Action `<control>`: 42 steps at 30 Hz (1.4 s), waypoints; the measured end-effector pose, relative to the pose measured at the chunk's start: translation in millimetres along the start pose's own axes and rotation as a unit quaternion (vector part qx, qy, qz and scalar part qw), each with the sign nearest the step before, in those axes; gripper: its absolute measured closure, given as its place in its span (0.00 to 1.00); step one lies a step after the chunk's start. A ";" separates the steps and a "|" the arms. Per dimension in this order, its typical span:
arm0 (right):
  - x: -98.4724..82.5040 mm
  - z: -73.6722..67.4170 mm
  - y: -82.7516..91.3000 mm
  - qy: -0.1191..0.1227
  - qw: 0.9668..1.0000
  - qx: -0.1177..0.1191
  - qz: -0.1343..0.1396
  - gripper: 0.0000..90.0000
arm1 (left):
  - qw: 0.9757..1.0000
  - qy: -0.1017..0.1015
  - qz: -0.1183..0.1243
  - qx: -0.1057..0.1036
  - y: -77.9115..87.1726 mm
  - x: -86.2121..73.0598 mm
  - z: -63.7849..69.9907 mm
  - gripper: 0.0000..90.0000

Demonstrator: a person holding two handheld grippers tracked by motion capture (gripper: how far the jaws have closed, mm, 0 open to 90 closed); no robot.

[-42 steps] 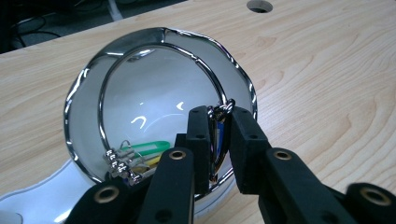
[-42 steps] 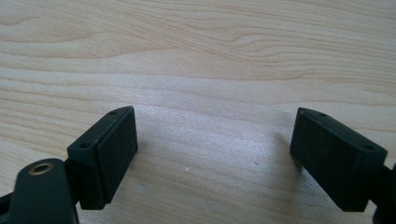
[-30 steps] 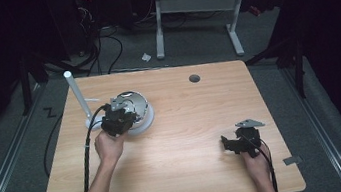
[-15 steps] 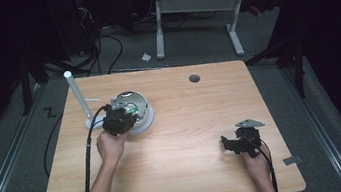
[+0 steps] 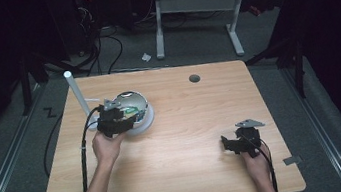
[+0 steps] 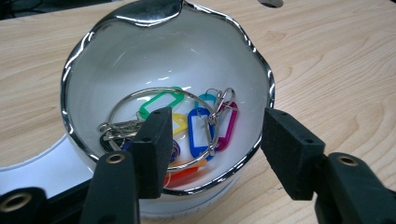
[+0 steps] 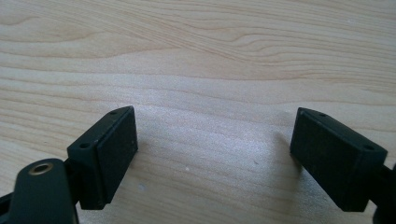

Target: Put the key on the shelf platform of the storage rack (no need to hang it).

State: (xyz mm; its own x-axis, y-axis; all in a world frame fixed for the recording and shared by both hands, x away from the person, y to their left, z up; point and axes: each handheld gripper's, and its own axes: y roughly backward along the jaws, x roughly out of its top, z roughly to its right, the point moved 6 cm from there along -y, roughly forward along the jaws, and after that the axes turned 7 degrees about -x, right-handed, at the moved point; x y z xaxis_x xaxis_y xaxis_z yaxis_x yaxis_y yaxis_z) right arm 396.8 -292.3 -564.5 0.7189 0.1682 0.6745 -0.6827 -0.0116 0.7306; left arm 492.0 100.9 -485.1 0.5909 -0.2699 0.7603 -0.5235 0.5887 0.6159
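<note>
Right tongs (image 5: pixel 227 144) near the front right corner of the pale wood-grain worktop (image 5: pixel 197 117), held in the person's right hand (image 5: pixel 256 162), grey three-cornered plate on top. In the right gripper view the two black pads stand wide apart over bare wood, nothing between them, worktop (image 7: pixel 196 70) alone beyond

Left hand (image 5: pixel 106 148) further in, left of the middle, holding the left tongs (image 5: pixel 126 120) at the near rim of a round white bowl with a shiny chrome wavy rim (image 5: pixel 135 112). Black cable trails from the tongs back toward the front left edge

Left gripper view: jaws apart, having just been opening; nothing pressed between the pads. Left tongs (image 6: pixel 212 149) hang over the near rim of the bowl (image 6: pixel 79 56), left pad over the bowl's inside, right pad outside the rim over the wood

Bunch of coloured plastic key tags on a large thin metal ring (image 6: pixel 187 126) lies loose at the bottom of the bowl, toward its near side, touching neither pad. Tags seen: green, blue, magenta, yellow, teal, red-orange; small metal split rings and clips among them; some tags partly hidden behind the left pad

Bowl sits on a flat white round base (image 6: pixel 32 163), in the left half of the worktop, toward the back

White upright tube (image 5: pixel 77 96) stands just left of the bowl, near the left edge

Small dark round grommet hole (image 5: pixel 194 78) close to the back edge, right of centre
</note>
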 end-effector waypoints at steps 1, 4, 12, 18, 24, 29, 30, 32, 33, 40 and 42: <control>0.0 0.0 0.0 0.000 1.000 0.000 0.000 0.17 | 1.000 0.001 0.001 -0.001 1.5 0.3 0.1 0.47; 0.0 0.0 0.0 0.000 1.000 0.000 0.000 0.17 | 1.000 0.008 0.010 -0.007 6.9 1.7 0.9 0.46; 0.0 0.0 0.0 0.000 1.000 0.000 0.000 0.17 | 1.000 0.007 0.019 -0.014 18.4 2.9 5.9 0.45; 0.0 0.0 0.0 0.000 1.000 0.000 0.000 0.17 | 0.999 0.006 0.031 -0.018 28.6 5.2 9.5 0.44; 0.0 0.0 0.0 0.000 1.000 0.000 0.000 0.17 | 0.999 0.004 0.038 -0.020 38.9 3.5 12.6 0.43; 0.0 0.0 0.0 0.000 1.000 0.000 0.000 0.17 | 0.999 0.009 0.045 -0.020 46.6 -0.6 13.2 0.43; 0.0 0.0 0.0 0.000 1.000 0.000 0.000 0.17 | 0.999 0.009 0.046 -0.021 48.2 -1.4 13.4 0.43; 0.0 0.0 0.1 0.000 1.000 0.000 -0.001 0.17 | 0.999 0.011 0.048 -0.022 51.3 -2.9 13.9 0.42; 0.0 0.0 0.0 0.000 1.000 0.000 0.000 0.17 | 0.999 0.010 0.049 -0.022 52.9 -3.6 13.9 0.42; 0.0 -0.1 0.0 -0.001 1.000 0.000 0.000 0.17 | 0.998 0.012 0.060 -0.022 63.7 -7.6 16.4 0.42; 0.0 -0.1 0.0 -0.001 1.000 0.000 0.000 0.17 | 0.998 0.013 0.061 -0.024 65.7 -9.5 17.3 0.42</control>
State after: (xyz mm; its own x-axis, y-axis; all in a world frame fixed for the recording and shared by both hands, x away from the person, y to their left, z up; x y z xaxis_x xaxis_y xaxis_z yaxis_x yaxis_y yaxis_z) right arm 396.7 -292.2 -564.4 0.7196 0.1666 0.6741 -0.6821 -0.0116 0.7311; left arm 441.3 129.0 -448.3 0.5405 -0.1738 0.8232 -0.5634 0.6518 0.5076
